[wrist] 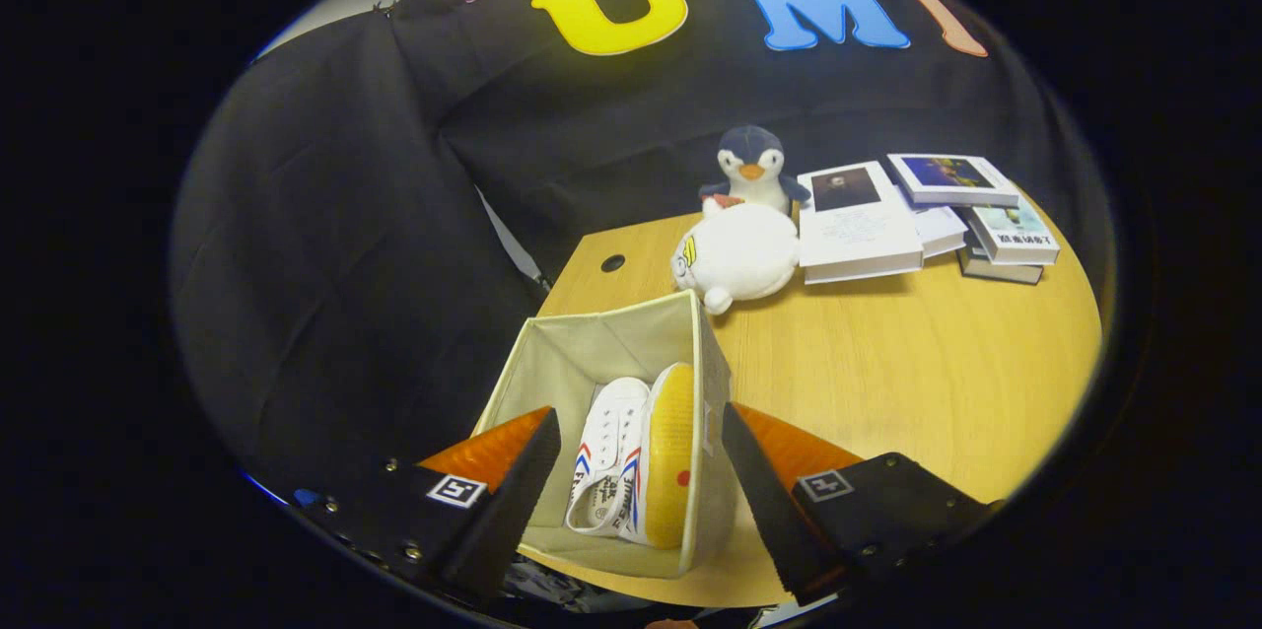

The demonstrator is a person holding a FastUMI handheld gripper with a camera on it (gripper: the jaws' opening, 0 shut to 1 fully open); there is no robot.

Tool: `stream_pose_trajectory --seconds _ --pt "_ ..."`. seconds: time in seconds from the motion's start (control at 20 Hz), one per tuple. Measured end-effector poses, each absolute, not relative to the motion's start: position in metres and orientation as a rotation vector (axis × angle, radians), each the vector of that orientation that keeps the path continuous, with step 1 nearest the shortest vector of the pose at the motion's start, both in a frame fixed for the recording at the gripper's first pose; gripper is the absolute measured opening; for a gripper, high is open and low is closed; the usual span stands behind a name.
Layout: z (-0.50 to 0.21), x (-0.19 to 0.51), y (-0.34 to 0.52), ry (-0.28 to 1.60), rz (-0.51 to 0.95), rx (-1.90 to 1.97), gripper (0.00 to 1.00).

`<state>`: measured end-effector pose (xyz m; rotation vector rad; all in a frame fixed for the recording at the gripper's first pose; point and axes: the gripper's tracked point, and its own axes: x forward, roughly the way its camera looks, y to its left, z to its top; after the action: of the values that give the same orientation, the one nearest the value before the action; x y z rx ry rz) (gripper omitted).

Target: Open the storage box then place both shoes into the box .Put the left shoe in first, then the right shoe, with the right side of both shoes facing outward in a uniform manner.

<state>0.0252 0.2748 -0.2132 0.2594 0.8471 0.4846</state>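
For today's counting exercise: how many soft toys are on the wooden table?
2. A navy-and-white plush penguin stands at the table's far edge beside the books; a round white plush toy lies just before it, beyond the beige fabric storage box. Others may be hidden.

Open beige storage box (592,353) on table edge, white shoe (631,461) on its side inside, yellow sole showing

Matt cloth storage box (592,353), smooth canvas shoe (616,456) with rubbery sole, pale wood-grain surface (907,383), fluffy plush toys (739,254), glossy-covered books (858,220).
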Motion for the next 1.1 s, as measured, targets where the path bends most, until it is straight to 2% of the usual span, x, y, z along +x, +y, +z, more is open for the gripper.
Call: stream_pose_trajectory --seconds 0.4,1.1 --pt "-0.126 0.040 0.203 0.640 0.432 0.282 0.99" --pt "-0.038 0.039 0.033 0.367 0.240 0.119 0.99"
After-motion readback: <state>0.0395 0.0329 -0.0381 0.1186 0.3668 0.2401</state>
